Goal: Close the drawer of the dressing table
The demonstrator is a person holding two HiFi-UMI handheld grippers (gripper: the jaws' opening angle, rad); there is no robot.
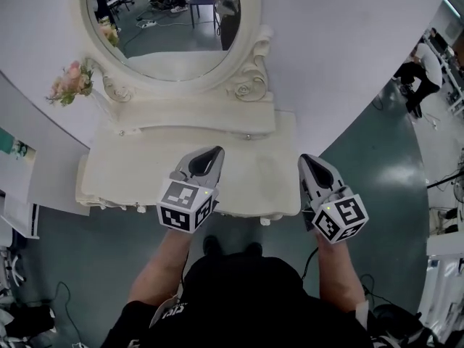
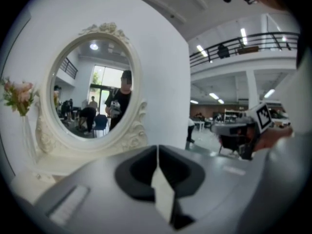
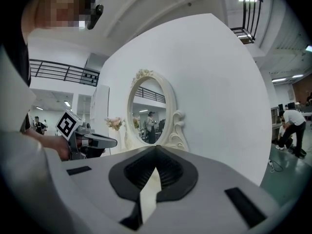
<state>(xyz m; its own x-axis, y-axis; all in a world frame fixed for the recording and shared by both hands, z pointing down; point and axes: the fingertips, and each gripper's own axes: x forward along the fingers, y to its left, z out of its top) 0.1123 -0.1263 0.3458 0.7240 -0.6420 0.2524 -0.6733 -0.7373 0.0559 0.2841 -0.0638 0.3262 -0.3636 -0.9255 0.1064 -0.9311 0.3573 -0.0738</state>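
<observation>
Fig.: L gripper (image 1: 215, 151) & R gripper (image 1: 306, 159), both shut and empty, above dressing table (image 1: 130, 183) front edge. The drawer is prob. light, rigid wood; push mid-front.

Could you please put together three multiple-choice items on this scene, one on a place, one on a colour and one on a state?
1. In the head view, where do the pink flowers stand relative to the oval mirror?
A. To its left
B. To its right
C. On the floor in front of it

2. What colour is the dressing table?
A. Black
B. Cream white
C. Red

3. How do the jaws of the right gripper stand?
A. Wide apart
B. Together, with nothing between them
C. Clamped on a flower stem

Answers:
1. A, since the flowers sit by the mirror's left edge in the head view.
2. B, since its top and carved frame are cream white.
3. B, since the right gripper view shows the jaws meeting along one line with nothing in between.
</observation>
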